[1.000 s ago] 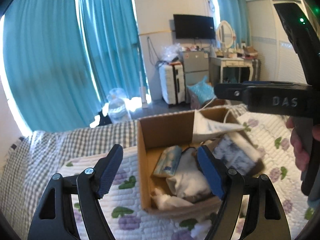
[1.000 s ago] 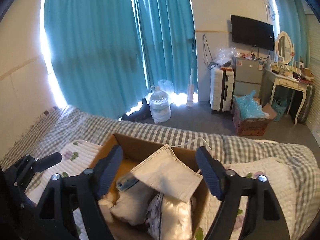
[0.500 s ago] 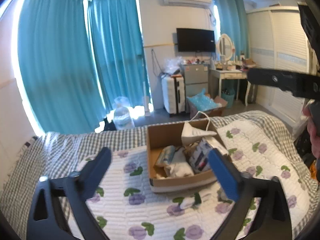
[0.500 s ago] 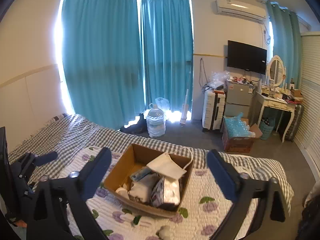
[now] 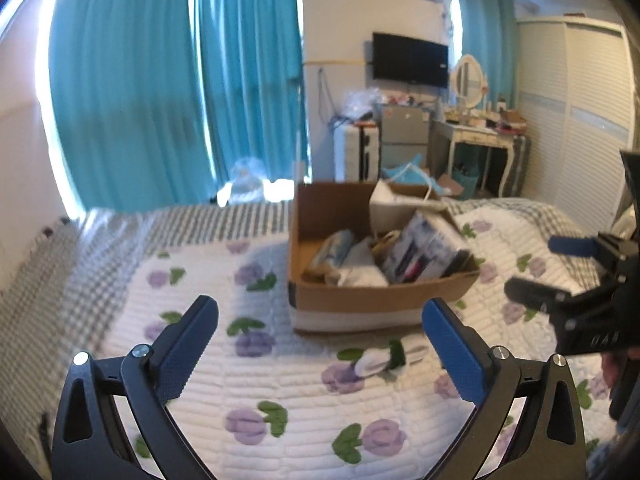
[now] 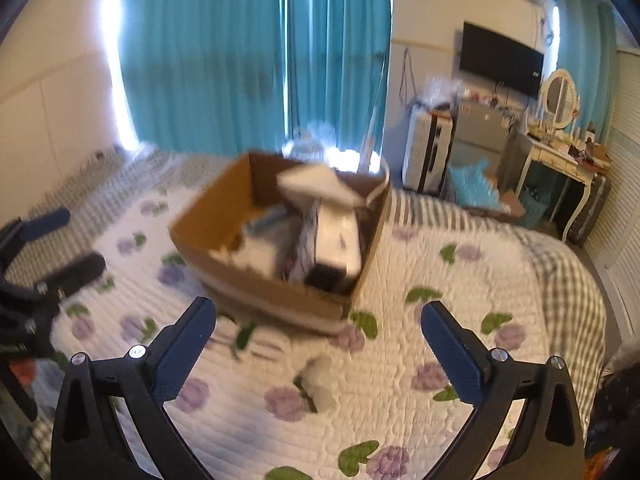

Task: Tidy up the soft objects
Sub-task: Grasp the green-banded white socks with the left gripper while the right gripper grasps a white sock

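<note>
An open cardboard box [image 5: 360, 304] sits on the flowered quilt, packed with soft things: a white face mask [image 5: 394, 204] on top, a blue packet [image 5: 332, 248] and a dark-and-white pack [image 5: 424, 252]. A small white soft item [image 5: 376, 362] lies loose on the quilt in front of it. My left gripper [image 5: 320, 309] hangs open and empty before the box. At that view's right edge is my right gripper [image 5: 556, 268], held by a hand. The right wrist view is blurred: box [image 6: 256, 284], mask [image 6: 316, 184], loose white item [image 6: 320, 380], right gripper [image 6: 320, 312] open and empty, left gripper [image 6: 68, 242] at far left.
The quilt [image 5: 240, 392] lies over a checked sheet [image 5: 60, 264]. Teal curtains [image 5: 180, 80] hang beyond the bed, with a water jug [image 5: 244, 180] on the floor. A suitcase [image 5: 356, 152], a dressing table [image 5: 476, 136] and a wardrobe [image 5: 576, 112] stand at the right.
Both grippers drew back from over the box and their jaws spread wider. The box now lies beyond the fingertips. In the left view the right gripper has dropped from upper right to lower right.
</note>
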